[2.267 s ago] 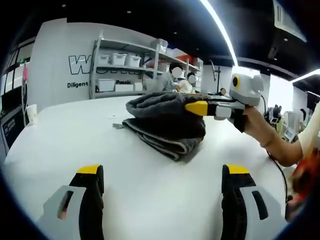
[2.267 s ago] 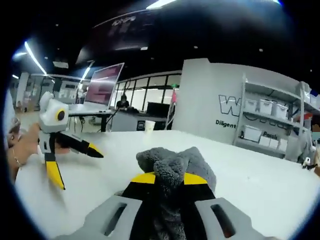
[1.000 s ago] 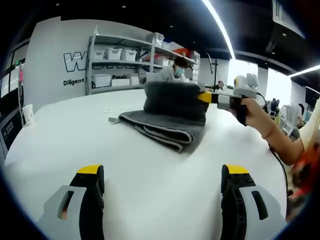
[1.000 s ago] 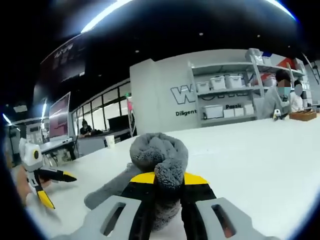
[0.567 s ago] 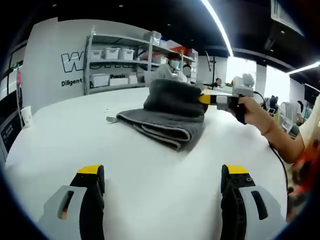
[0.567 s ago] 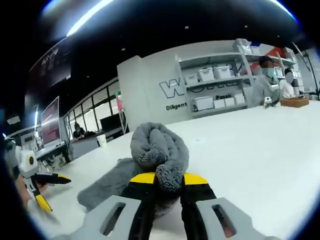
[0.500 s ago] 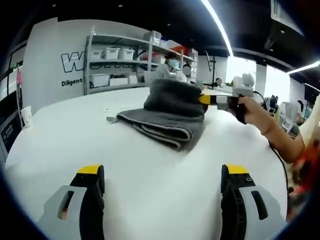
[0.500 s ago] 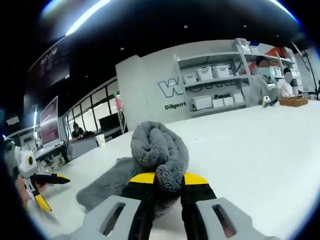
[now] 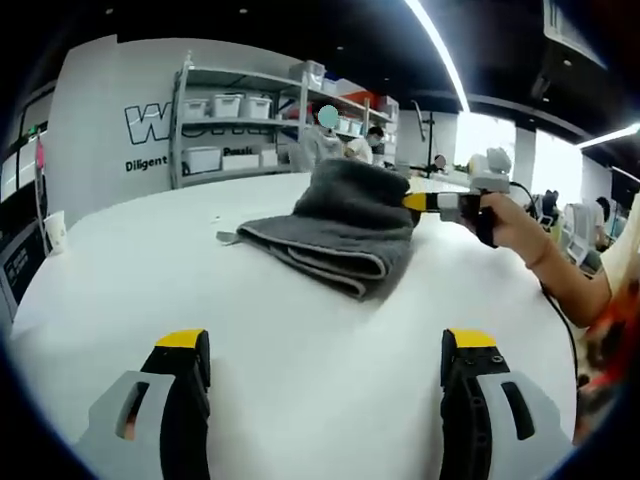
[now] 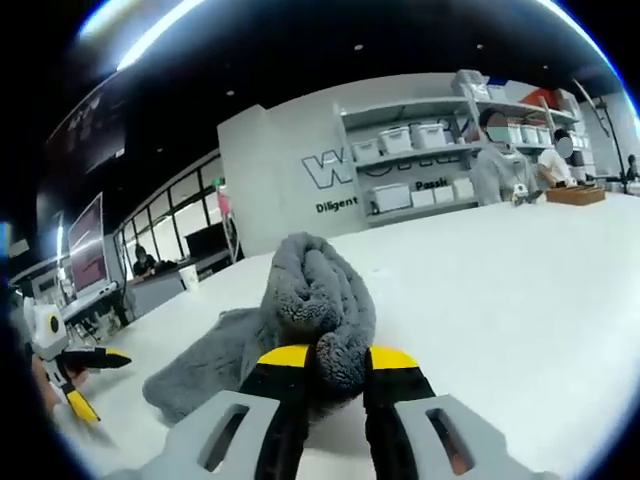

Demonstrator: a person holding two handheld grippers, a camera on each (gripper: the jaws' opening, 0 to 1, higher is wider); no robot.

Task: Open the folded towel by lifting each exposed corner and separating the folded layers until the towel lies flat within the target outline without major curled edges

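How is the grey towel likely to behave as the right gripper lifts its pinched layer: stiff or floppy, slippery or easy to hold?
Probably floppy: the towel bunches and droops where the right gripper pinches it. Its plush pile likely grips well, so slipping seems unlikely. The folded layers still lying on the table will probably drag along rather than spring open.

The grey wall (image 9: 110,110) behind the shelving (image 9: 235,120) carries large white outlined letters beginning "W", the rest cut off by the shelf posts. Beneath them a smaller dark line starts "Diligent", and past the shelf upright it seems to read "Passi", though that part is too blurred to be sure.
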